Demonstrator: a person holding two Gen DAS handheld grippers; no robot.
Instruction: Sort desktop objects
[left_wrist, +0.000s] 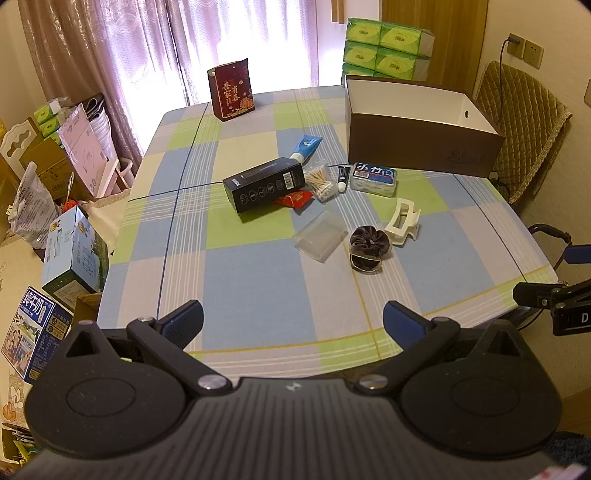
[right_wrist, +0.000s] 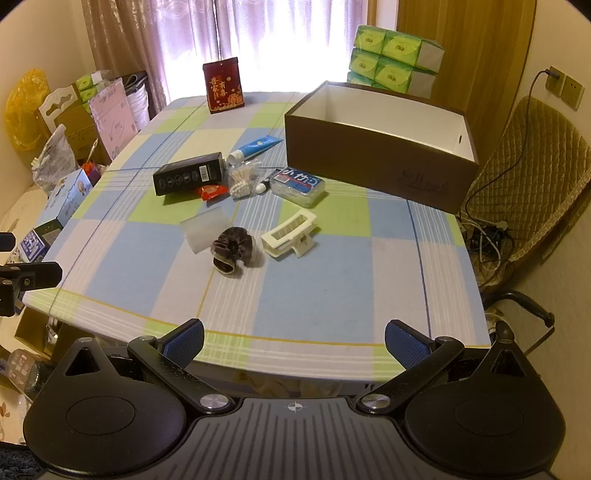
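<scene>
Loose objects lie mid-table: a black box (left_wrist: 264, 183) (right_wrist: 189, 178), a blue-white tube (left_wrist: 305, 147) (right_wrist: 255, 147), a bag of cotton swabs (left_wrist: 322, 182) (right_wrist: 242, 180), a red packet (left_wrist: 293, 200) (right_wrist: 212, 191), a floss-pick case (left_wrist: 374, 178) (right_wrist: 298, 185), a clear plastic case (left_wrist: 320, 236) (right_wrist: 204, 228), a dark scrunchie (left_wrist: 368, 248) (right_wrist: 232, 249) and a white hair claw (left_wrist: 402, 222) (right_wrist: 290, 233). A brown open box (left_wrist: 421, 144) (right_wrist: 373, 155) stands at the back right, empty as far as shown. My left gripper (left_wrist: 293, 325) and right gripper (right_wrist: 293, 338) are open and empty, above the table's near edge.
A red gift box (left_wrist: 232, 88) (right_wrist: 222, 84) stands at the table's far edge. Green tissue packs (left_wrist: 386, 48) (right_wrist: 395, 59) are stacked behind the brown box. A padded chair (right_wrist: 532, 173) is to the right. Cartons and bags (left_wrist: 66, 236) crowd the floor on the left.
</scene>
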